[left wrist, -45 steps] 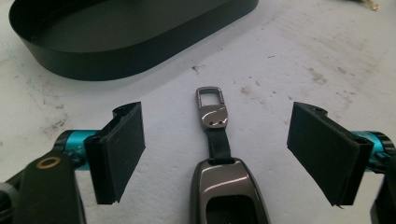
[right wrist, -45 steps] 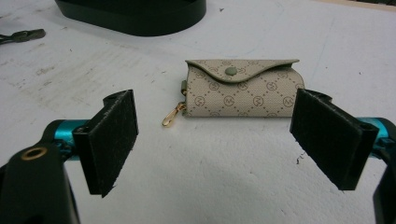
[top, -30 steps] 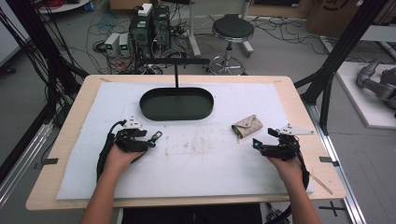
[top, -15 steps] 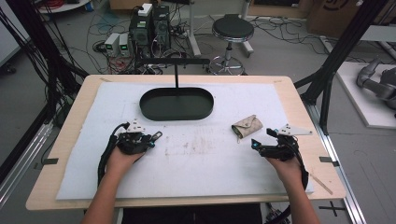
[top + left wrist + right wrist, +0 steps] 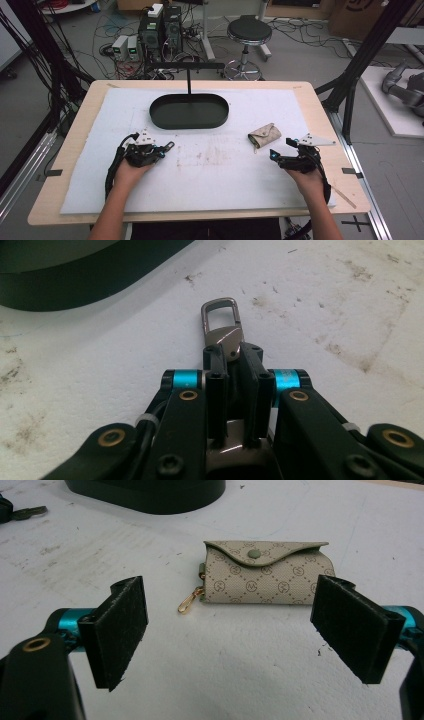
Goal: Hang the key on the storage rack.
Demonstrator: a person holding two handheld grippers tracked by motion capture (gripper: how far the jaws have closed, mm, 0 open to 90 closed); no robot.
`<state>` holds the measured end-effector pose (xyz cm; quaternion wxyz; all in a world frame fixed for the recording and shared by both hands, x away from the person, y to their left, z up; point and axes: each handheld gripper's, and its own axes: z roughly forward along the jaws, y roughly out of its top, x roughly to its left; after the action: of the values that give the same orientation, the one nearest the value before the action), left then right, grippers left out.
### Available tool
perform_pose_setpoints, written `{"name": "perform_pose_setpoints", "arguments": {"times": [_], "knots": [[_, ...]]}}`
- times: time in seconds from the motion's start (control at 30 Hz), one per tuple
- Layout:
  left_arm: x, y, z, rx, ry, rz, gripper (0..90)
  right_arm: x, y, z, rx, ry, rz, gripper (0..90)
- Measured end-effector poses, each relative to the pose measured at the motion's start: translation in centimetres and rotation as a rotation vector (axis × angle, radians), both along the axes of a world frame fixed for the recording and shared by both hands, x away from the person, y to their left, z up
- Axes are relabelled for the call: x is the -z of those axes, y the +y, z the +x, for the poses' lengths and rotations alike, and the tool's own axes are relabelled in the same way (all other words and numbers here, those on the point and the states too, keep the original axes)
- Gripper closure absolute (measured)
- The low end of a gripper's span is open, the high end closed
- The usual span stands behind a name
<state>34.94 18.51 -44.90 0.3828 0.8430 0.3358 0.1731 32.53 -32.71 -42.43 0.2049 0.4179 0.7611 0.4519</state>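
In the right gripper view the right gripper [image 5: 227,630] fills the bottom of the frame with its jaws spread wide and nothing between the felt pads [image 5: 122,630]; just beyond them, in the middle of the frame, lies the key pouch [image 5: 267,575], flat on the white mat [image 5: 225,680] with its snap flap closed and a small gold clasp [image 5: 189,601] trailing from its left end. The pouch looks light and soft, a coated fabric that will likely give under pressure and may slide on the mat, so a hold across its body, one pad on each long edge, seems safer than pinching the loose clasp or the flap, which could pop open. In the left gripper view the left gripper [image 5: 232,352] at bottom centre is clamped on a metal key clip [image 5: 222,322], whose oblong loop pokes out past the jaw tips; it is stiff, small and smooth, so it could twist or slip if the grip loosens. In the high view the left gripper [image 5: 159,149] sits lower left of centre, the right gripper [image 5: 280,156] lower right, and the pouch [image 5: 264,136] just up and left of it. Farther up, at top centre of the mat, stands the black oval tray [image 5: 155,112], apart from both.
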Motion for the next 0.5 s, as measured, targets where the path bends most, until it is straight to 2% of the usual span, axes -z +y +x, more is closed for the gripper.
{"name": "perform_pose_setpoints", "arguments": {"times": [0.1, 0.23, 0.33, 0.37, 0.43, 0.5], "knots": [[-0.3, 0.0, -0.2, 0.004, -0.003, 0.007, 83.8, 0.0, -0.1, 0.0, 0.001, 0.003, 0.003, 15.5], [-1.1, 0.4, -0.4, -0.004, -0.026, -0.022, 84.4, 0.0, 0.0, 0.0, 0.002, 0.003, 0.004, 15.5], [-1.9, 0.9, -0.6, -0.014, -0.045, -0.068, 84.6, 0.0, -0.1, 0.0, 0.001, 0.002, 0.003, 15.5], [-1.9, 0.9, -0.6, -0.014, -0.045, -0.068, 84.7, 0.0, -0.1, 0.0, 0.001, 0.002, 0.003, 15.5], [-2.5, 1.4, -0.5, -0.016, -0.056, -0.114, 84.6, 0.0, 0.0, 0.0, 0.003, 0.003, 0.007, 15.5], [-3.0, 1.6, -0.5, -0.014, -0.058, -0.129, 84.6, 0.1, 0.0, 0.0, 0.001, 0.003, 0.008, 15.5]]}}
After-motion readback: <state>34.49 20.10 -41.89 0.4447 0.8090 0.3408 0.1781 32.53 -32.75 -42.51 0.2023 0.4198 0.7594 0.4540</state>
